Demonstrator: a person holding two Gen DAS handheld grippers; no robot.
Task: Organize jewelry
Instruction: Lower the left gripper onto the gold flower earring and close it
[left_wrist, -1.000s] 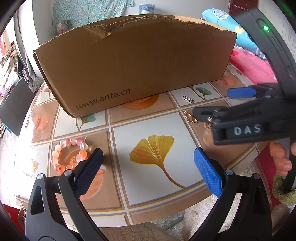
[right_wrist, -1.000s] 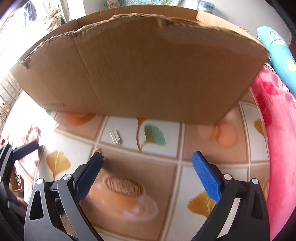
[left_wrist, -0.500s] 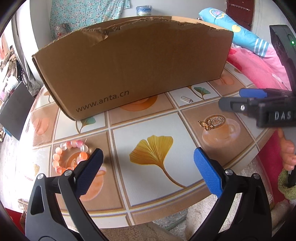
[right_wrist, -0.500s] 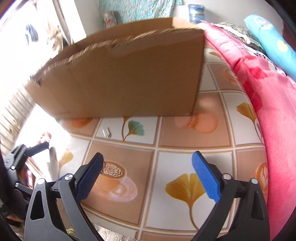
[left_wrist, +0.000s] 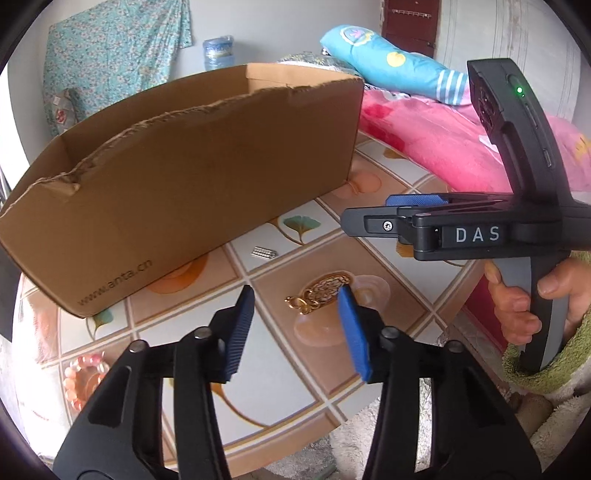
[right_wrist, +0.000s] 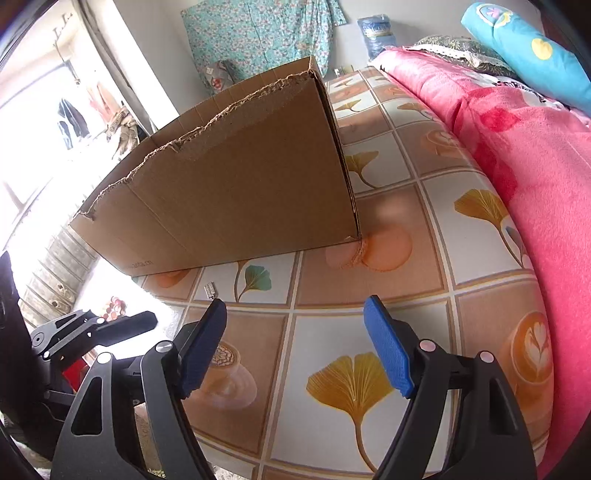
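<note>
Cardboard box (left_wrist: 207, 177) front: "www.anta.cn". Right tool (left_wrist: 391, 214) body, white letters: "DAS".

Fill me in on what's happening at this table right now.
A person holds a two-finger gripper in each hand over a tiled table, tidying jewelry. The left gripper points down at a gold chain piece lying flat, its jaws closing but not yet touching it. The right gripper hangs over bare table, jaws closing on nothing. A small silver clasp and a pink bead bracelet lie loose. An open cardboard box stands behind them.
</note>
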